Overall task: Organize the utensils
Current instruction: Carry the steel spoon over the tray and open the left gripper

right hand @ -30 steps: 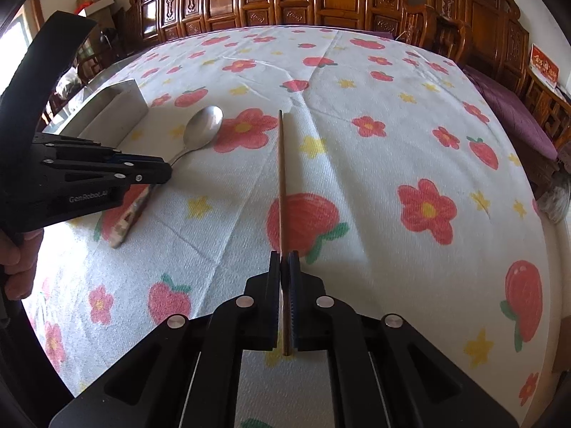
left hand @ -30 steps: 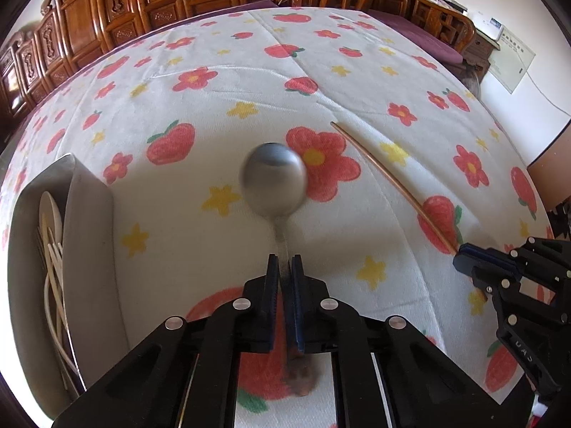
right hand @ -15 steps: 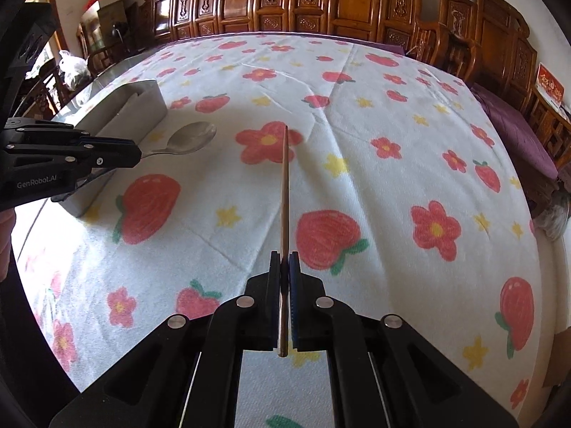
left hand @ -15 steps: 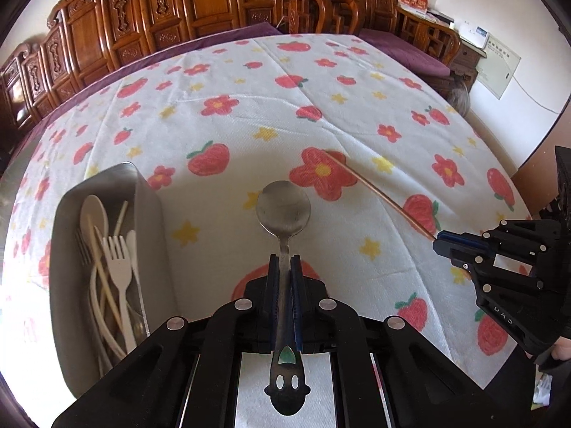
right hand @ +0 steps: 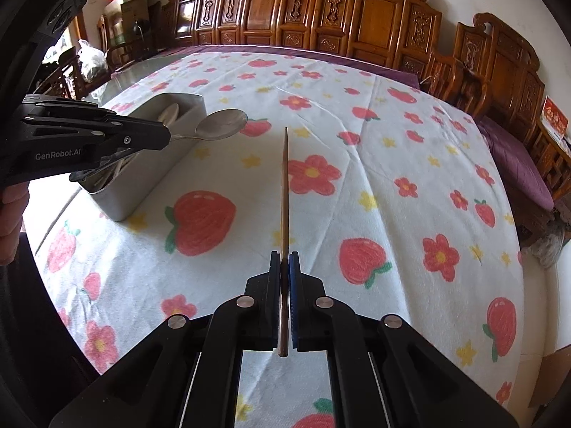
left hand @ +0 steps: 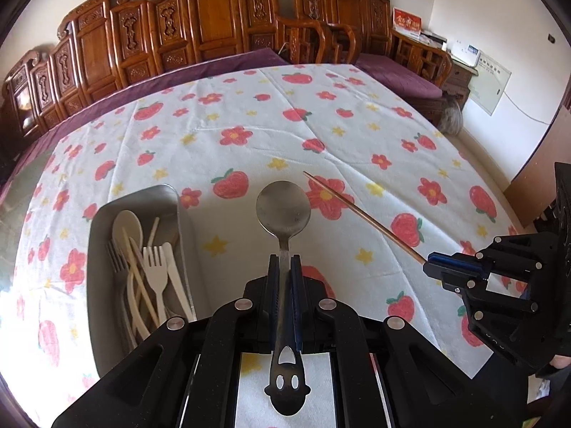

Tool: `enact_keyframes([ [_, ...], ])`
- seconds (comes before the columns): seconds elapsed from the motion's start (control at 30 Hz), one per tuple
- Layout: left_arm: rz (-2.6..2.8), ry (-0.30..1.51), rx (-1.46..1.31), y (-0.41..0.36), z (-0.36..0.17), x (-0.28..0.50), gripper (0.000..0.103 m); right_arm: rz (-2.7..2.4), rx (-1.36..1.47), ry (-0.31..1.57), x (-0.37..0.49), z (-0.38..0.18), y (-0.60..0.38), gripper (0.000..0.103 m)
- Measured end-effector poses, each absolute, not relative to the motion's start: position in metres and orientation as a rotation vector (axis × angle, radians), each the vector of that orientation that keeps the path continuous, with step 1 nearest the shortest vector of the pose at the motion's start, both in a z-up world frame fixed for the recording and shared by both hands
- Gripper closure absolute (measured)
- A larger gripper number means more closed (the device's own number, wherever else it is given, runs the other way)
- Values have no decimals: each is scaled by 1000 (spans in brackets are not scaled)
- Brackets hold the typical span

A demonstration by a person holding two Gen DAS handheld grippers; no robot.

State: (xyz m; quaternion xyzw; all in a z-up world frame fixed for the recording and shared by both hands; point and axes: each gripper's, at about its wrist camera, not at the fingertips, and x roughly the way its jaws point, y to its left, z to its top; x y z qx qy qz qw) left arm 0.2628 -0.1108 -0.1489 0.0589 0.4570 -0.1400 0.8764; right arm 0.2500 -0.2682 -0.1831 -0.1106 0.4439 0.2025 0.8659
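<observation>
Left wrist view first: the metal spoon point(left hand: 283, 214) is up in the air, bowl forward, its neck pinched between the fingers of the left gripper point(left hand: 285, 271) while the cut-out handle end hangs back over the gripper body. It looks stiff, smooth and fairly weighty at the bowl, so I'd judge a hold on the narrow neck can let it swivel; a firmer hold further down the flat handle would steady it. Over on the right wrist view, the chopstick point(right hand: 284, 192) is a thin, light, rigid stick, clamped near its butt end by the pressed-together fingers of the right gripper point(right hand: 284, 267), tip pointing out over the flowered tabletop point(right hand: 392, 149). Held that far back, the long tip will swing wide with any wrist twist, and the polished surface could slide. Just left of the spoon sits the metal tray point(left hand: 98, 242), already carrying pale forks point(left hand: 155, 267), a spoon and sticks. Both pieces look bound for it. Carved wooden chairs point(left hand: 214, 25) ring the far side.
</observation>
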Motion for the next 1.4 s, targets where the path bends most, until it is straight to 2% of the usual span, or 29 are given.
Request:
enact_keyframes([
  [0.57,-197,909,70,-33,-135,254,98,448,-241,885,233,-161,-229,98],
  [0.97,-114,949,50,8,-165,269,98,457,-240,897,235,-167,-217,98],
  [1.4,-92,1015,36,6,-202,293,97,455,-213,919,240,-175,-224,98],
])
